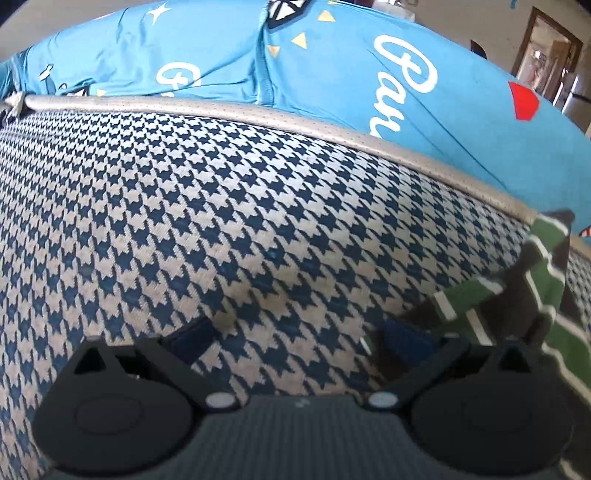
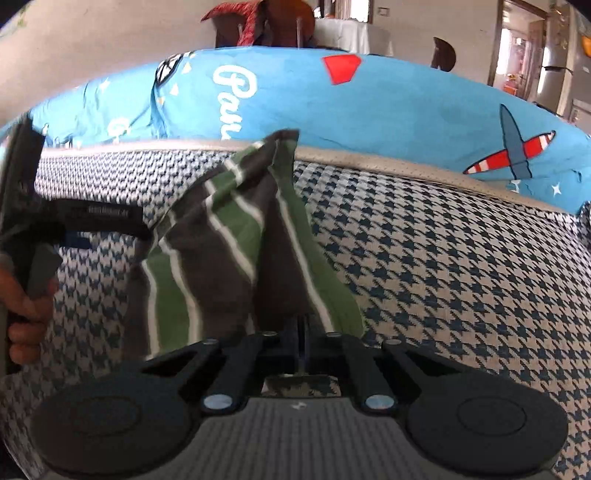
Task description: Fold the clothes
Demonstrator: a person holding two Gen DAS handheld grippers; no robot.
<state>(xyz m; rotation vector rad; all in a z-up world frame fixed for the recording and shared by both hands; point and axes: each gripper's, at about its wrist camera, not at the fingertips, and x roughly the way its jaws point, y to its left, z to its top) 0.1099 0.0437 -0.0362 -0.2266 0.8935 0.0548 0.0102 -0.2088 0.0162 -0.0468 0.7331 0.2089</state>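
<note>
**Striped garment pinched over the houndstooth**

My right gripper [image 2: 301, 328] was clenched on the green-and-grey striped garment [image 2: 236, 236], bunched above the houndstooth surface [image 2: 443, 251]; my left gripper [image 1: 295, 339] hung released beside it; farther off lay blue printed bedding [image 2: 369, 103].

I see a houndstooth surface [image 2: 461, 258], navy on off-white, edged by a beige perforated piping strip [image 1: 258, 110]. Behind it lies a bright blue sheet [image 2: 388, 110] with white script lettering [image 1: 406, 70], a red patch [image 2: 341, 68], yellow triangles [image 1: 301, 40] and a striped plane print [image 2: 517, 151]. Far back: red cloth [image 2: 243, 18] over furniture, a wooden doorway [image 2: 517, 44].
</note>
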